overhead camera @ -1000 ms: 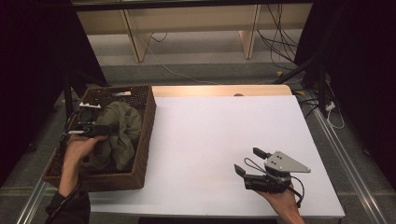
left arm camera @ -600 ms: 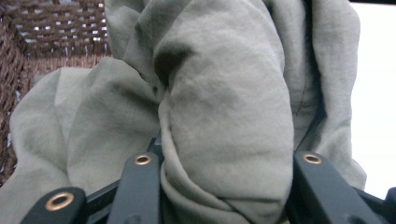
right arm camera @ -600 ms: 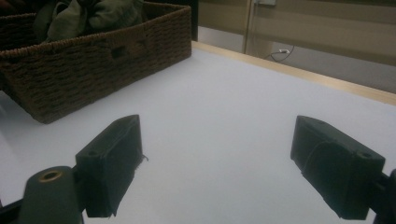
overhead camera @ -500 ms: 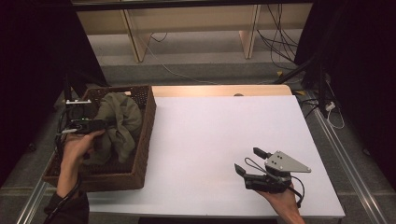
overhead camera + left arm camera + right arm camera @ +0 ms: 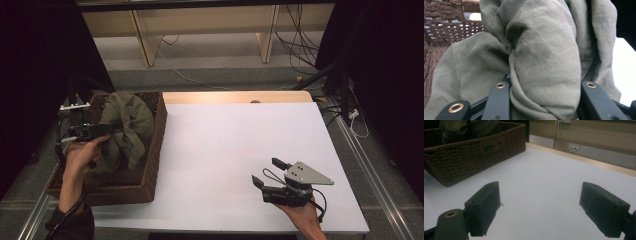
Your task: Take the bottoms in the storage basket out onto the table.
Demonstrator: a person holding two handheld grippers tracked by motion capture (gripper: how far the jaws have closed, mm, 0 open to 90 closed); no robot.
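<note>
White table, wicker basket at left edge.
The table (image 5: 225, 150) had a white top with a pale wooden strip along its far edge. A dark brown woven basket (image 5: 150, 170) sat directly on it at the left side. The right gripper (image 5: 270, 172) rested low on the near right part.

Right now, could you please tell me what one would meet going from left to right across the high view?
Left tongs shut on the olive-green cloth → wicker basket → bare white tabletop → right tongs, open on the table.
</note>
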